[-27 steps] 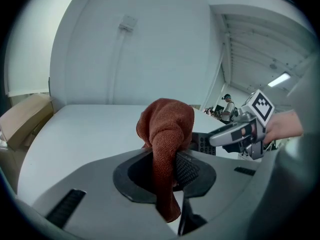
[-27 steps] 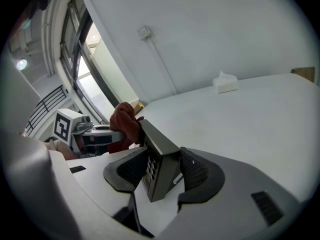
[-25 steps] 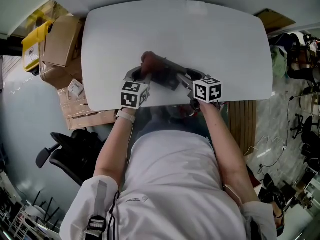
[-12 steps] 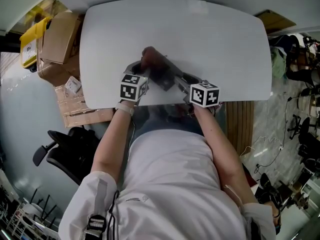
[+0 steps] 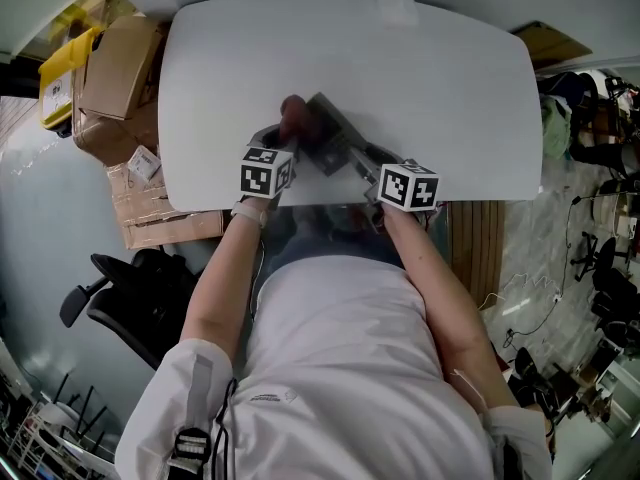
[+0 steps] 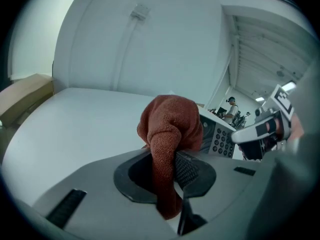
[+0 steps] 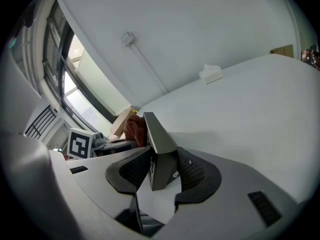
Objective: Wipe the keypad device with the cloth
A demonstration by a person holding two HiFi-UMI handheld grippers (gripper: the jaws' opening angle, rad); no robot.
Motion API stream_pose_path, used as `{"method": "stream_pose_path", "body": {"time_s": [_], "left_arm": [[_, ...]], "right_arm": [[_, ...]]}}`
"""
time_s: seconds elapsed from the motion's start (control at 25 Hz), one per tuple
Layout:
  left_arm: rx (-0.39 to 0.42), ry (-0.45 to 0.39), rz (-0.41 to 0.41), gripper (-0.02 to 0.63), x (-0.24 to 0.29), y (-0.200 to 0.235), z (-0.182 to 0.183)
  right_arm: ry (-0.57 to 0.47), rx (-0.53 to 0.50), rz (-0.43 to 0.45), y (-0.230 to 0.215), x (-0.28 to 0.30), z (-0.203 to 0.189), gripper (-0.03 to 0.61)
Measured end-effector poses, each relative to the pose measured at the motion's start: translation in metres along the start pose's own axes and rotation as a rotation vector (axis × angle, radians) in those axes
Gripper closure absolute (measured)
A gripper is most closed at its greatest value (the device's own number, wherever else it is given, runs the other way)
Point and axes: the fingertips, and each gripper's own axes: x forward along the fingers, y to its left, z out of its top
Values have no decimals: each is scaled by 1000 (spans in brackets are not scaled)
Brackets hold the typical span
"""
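Keypad device (image 5: 330,133) steeper now; right gripper (image 7: 157,176) just closing on it.

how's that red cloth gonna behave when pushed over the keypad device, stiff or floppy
Probably floppy: the cloth bunches into a soft folded lump above the left gripper, which pinches one fold. Its towel-like weave suggests it is light and would drag rather than slip on the keypad device. A push would likely crumple it.
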Motion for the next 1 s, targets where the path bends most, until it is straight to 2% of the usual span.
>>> {"method": "stream_pose_path", "body": {"time_s": [0.12,0.36,0.56,0.64,0.8,1.0], "left_arm": [[-42,41,6,537,-1,3,-16],[-55,79,27,537,-3,5,-35],[-11,177,55,537,-11,1,-52],[6,148,56,537,-16,-5,-41],[8,14,17,537,-24,-17,1],[73,-67,-84,537,-18,-44,42]], "right_arm": [[-3,7,3,-1,-2,0,405],[-4,17,7,0,0,-2,403],[-7,10,-3,-2,-1,-2,403],[-7,16,-13,-3,-1,-2,403],[-3,32,-25,2,0,-3,404],[7,58,-42,1,0,-10,404]]}}
